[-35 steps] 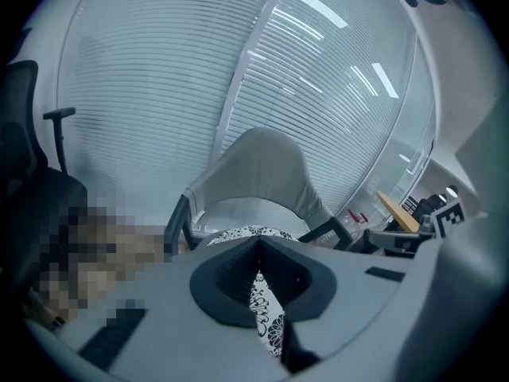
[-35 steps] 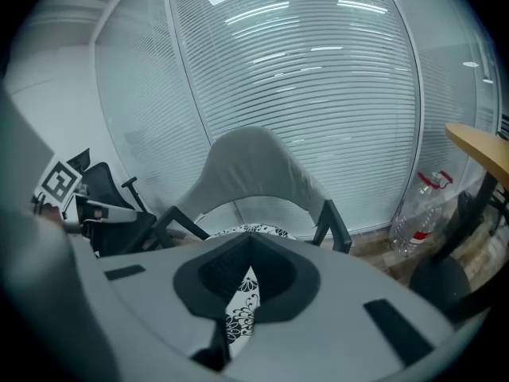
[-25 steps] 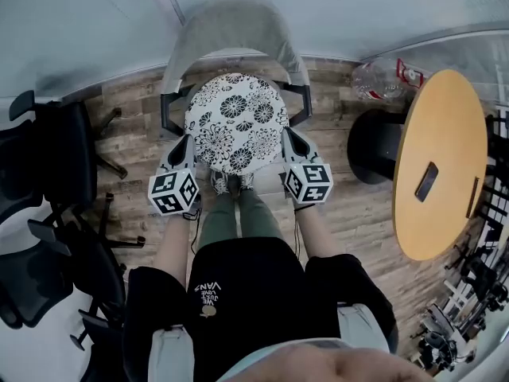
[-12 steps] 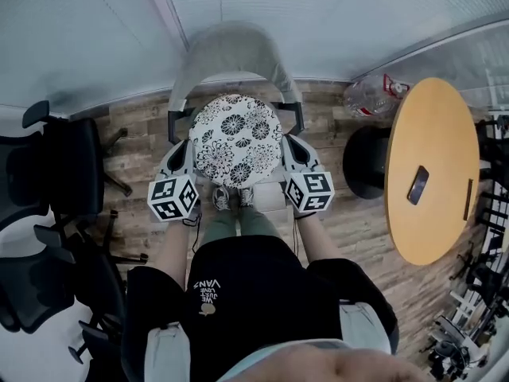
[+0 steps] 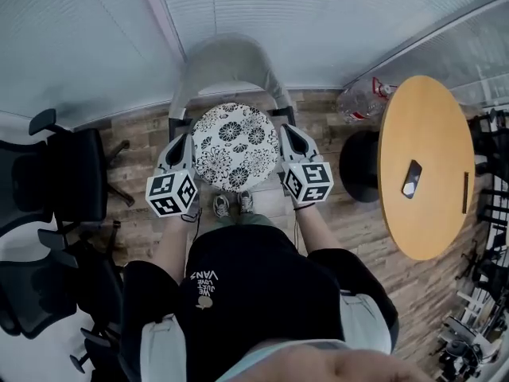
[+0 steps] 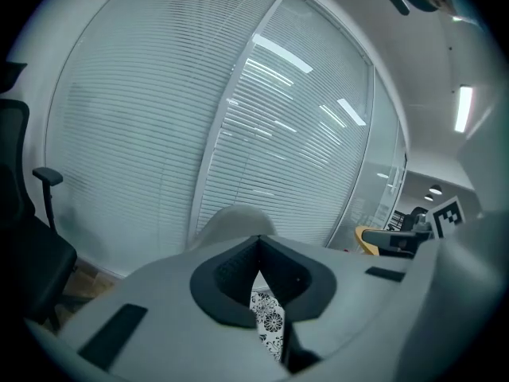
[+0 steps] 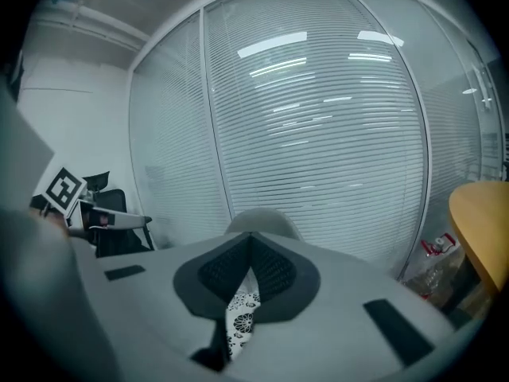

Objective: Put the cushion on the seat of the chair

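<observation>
Head view showed the round flowered cushion (image 5: 235, 146) stretched between the left gripper (image 5: 188, 143) and the right gripper (image 5: 283, 136). Each set of tongs pinched one edge of it, and both gripper views showed patterned fabric caught between the closed jaws. The cushion hung over the front of the grey chair (image 5: 227, 58) and hid the seat from above, so we could not tell whether it touched. Compared with about a second earlier, both gripper views had swung upward: the armrests and the cushion's far rim had dropped out of sight, and only the top of the backrest sat low in frame. In the head view the cushion had slid nearer our shoes (image 5: 231, 205). We judged it raised or drawn back rather than settled, so it was not yet resting free on the seat.
</observation>
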{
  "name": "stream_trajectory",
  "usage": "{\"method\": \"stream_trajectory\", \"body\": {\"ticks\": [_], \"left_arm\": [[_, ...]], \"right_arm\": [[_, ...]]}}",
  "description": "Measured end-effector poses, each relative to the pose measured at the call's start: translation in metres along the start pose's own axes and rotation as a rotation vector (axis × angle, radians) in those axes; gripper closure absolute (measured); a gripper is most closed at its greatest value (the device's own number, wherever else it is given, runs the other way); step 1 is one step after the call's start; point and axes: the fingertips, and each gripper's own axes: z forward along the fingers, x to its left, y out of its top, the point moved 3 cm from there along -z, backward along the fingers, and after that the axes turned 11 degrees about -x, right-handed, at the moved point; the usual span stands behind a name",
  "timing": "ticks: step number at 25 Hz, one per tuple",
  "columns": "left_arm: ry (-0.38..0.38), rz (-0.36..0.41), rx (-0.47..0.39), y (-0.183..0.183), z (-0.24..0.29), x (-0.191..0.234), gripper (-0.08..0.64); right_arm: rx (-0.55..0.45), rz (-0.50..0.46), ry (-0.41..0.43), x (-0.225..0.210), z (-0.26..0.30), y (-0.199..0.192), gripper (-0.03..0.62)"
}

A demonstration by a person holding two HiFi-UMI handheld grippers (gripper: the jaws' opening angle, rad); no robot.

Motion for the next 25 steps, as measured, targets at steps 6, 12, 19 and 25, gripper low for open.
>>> {"method": "stream_trajectory", "body": {"ticks": [6, 12, 19, 25], "left_arm": [[-0.023, 0.039, -0.068, 0.032, -0.001, -0.007, 0.549], [-0.052, 0.09, -0.151, 0.072, 0.0, -0.015, 0.549], [-0.063, 0.135, -0.229, 0.101, -0.005, -0.021, 0.549], [-0.06, 0.135, -0.246, 0.106, -0.008, -0.022, 0.549]], "right_arm": [[-0.089, -0.024, -0.005, 0.002, 0.002, 0.036, 0.575], [-0.17, -0.049, -0.002, 0.004, 0.001, 0.071, 0.575], [-0.237, -0.075, 0.005, 0.009, 0.001, 0.098, 0.575], [-0.235, -0.105, 0.027, 0.014, 0.002, 0.107, 0.575]]}}
